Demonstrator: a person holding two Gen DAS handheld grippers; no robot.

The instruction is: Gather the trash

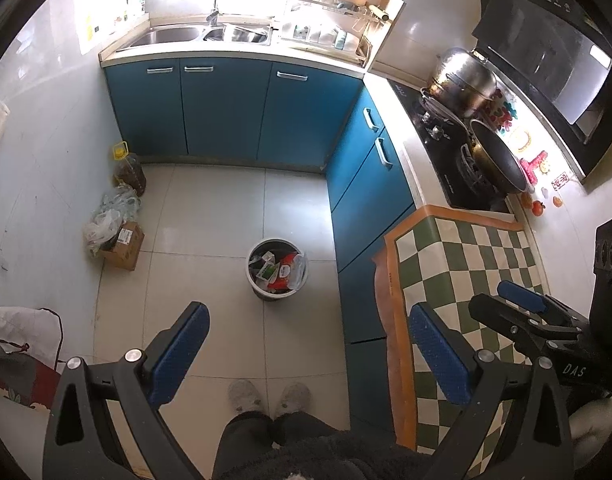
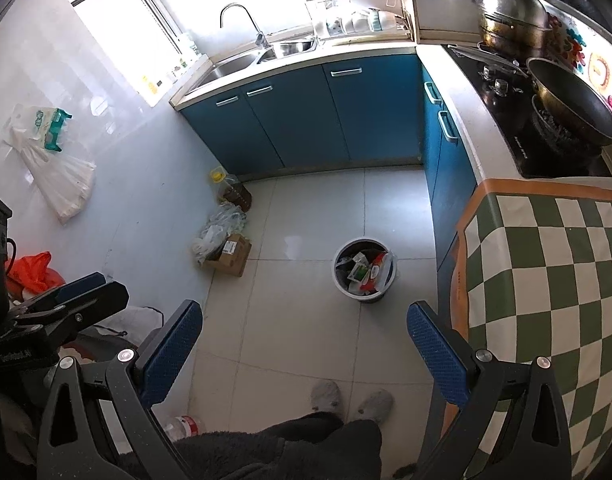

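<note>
A round bin point(image 1: 277, 274) full of wrappers and packets stands on the tiled floor, also in the right wrist view point(image 2: 365, 276). My left gripper point(image 1: 308, 320) is open and empty, held high above the floor, nearer to me than the bin. My right gripper point(image 2: 304, 318) is open and empty, also high above the floor, with its right finger over the edge of the checkered cloth. The right gripper shows at the right of the left wrist view point(image 1: 524, 304). The left gripper shows at the left of the right wrist view point(image 2: 77, 288).
A green and white checkered cloth point(image 2: 546, 280) covers the counter at the right. Blue cabinets point(image 1: 225, 108) line the back and right. A cardboard box point(image 1: 125, 244), plastic bags point(image 1: 113, 208) and an oil jug point(image 1: 127, 170) sit by the left wall. A wok point(image 1: 498, 156) sits on the stove. A plastic bottle point(image 2: 183, 426) lies near my feet.
</note>
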